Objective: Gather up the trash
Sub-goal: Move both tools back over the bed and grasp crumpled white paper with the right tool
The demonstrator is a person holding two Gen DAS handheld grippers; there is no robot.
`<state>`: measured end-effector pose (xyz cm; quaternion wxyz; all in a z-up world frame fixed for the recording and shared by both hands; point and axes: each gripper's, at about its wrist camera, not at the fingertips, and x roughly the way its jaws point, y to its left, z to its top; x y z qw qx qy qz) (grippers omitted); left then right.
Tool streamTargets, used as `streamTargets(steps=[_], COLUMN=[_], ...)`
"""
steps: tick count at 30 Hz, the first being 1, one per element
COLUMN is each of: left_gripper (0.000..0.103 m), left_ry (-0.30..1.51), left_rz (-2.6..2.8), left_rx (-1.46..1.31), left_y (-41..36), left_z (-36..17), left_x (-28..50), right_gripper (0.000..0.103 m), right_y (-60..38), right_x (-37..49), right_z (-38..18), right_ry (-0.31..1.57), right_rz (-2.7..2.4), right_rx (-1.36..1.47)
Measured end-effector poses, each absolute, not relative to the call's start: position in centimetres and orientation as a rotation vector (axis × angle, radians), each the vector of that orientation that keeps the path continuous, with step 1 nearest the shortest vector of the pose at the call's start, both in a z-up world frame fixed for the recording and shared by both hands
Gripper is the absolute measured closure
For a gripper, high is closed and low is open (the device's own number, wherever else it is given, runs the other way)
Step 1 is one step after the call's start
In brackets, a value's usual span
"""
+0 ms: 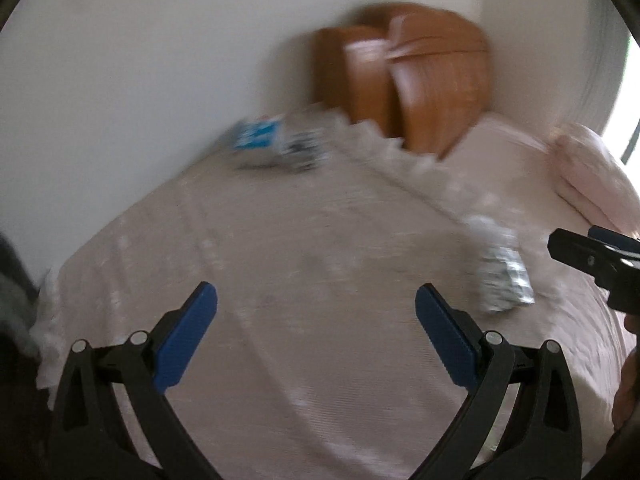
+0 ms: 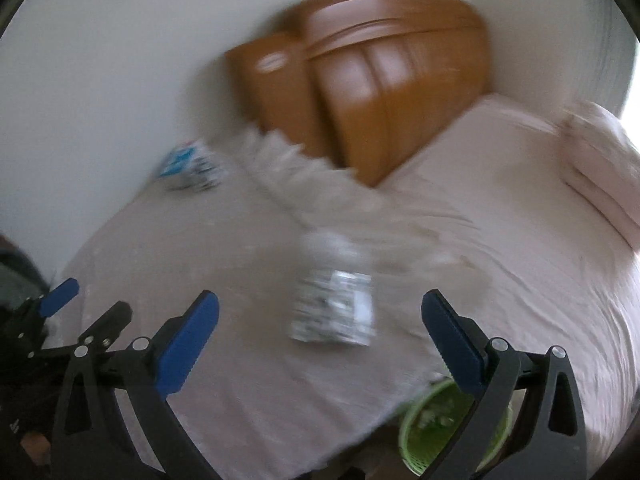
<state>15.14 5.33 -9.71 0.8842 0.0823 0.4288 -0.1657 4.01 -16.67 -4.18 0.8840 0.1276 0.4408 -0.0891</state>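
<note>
Through my left wrist camera, my left gripper (image 1: 316, 300) tilts down over the pale pink bedspread (image 1: 280, 248), its blue-padded jaws spread wide with nothing between them. A crumpled silver and white wrapper (image 1: 502, 276) lies on the bedspread towards its right side, just beyond my right-hand pad and not touching it. A blue and white packet (image 1: 276, 146) sits at the far edge against the white wall (image 1: 140, 80), too smeared to read. The orange wooden headboard (image 1: 404, 76) stands at the far corner, a pink pillow (image 1: 592, 176) beside it to the right. My right gripper (image 1: 592, 264) pokes in from the right edge, cut off, so this view does not show how it stands. The whole picture is blurred. Through my right wrist camera, the right gripper (image 2: 320, 308) also points down at the bedspread (image 2: 500, 240), jaws fully apart and holding nothing. The silver wrapper (image 2: 334, 308) lies ahead between the two pads, apart from both. The blue packet (image 2: 188, 166) lies by the far wall, blurred. A green mesh plastic basket (image 2: 432, 432) shows below the near edge of the bedspread, partly hidden behind my right finger; its contents are unclear. My left gripper (image 2: 56, 300) enters at the left edge, only partly visible.
</note>
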Motion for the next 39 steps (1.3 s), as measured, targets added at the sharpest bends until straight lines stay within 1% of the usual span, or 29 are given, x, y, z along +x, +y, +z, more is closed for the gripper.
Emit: streamTargets(steps=[4,9,10,18,20,21,23,24,25,26,27,28,34,39], left_gripper=[0.008,0.008,0.008,0.008,0.008,0.008,0.008,0.008,0.008,0.008,0.008,0.008,0.008,0.008], left_ry=[0.917,0.928,0.928,0.940,0.940,0.946,0.958,0.961,0.961,0.959,0.957,0.953,0.947,0.959], left_rz=[-0.272,-0.237,-0.240,-0.246,-0.251,-0.251,-0.257,-0.257,-0.258,-0.258,-0.258,-0.260,-0.269,-0.282], left_rx=[0.122,0.091,0.086,0.091,0.095,0.092,0.080,0.077,0.074,0.074,0.075,0.077,0.088,0.095], left_y=[9.0,11.2,11.4,11.1,10.7,10.6,10.5,10.4,10.3,10.2,10.1,9.9,8.8,6.9], left_z=[-10.9,-12.3,-12.5,-14.0,-14.1,-14.2,-14.3,-14.3,-14.3,-14.2,-14.2,-14.1,-13.9,-14.9], left_x=[18.0,21.8,22.4,29.7,31.2,31.8,32.5,32.8,33.0,33.2,33.3,33.5,34.4,36.6], right_gripper=[0.002,0.002,0.002,0.003,0.003,0.005,0.013,0.025,0.040,0.045,0.055,0.057,0.058,0.058], right_y=[-12.9,-9.5,-9.3,-6.9,-6.8,-6.8,-6.6,-6.6,-6.7,-6.9,-6.9,-6.8,-7.8,-10.4], right_x=[9.7,18.3,18.8,31.1,32.8,33.6,35.1,35.4,35.7,35.8,35.8,35.6,33.7,27.8], right_z=[-5.8,-8.2,-8.4,-13.0,-14.0,-14.5,-15.9,-16.3,-16.6,-16.5,-16.1,-15.6,-12.5,-9.1], right_ry=[0.948,0.973,0.976,1.038,1.054,1.063,1.101,1.117,1.131,1.128,1.113,1.091,1.005,0.924], right_rz=[-0.102,-0.044,-0.042,-0.038,-0.049,-0.055,-0.057,-0.054,-0.043,-0.028,-0.031,-0.040,-0.031,-0.060], right_rx=[0.227,0.173,0.167,0.106,0.090,0.081,0.066,0.066,0.077,0.103,0.098,0.074,0.082,0.148])
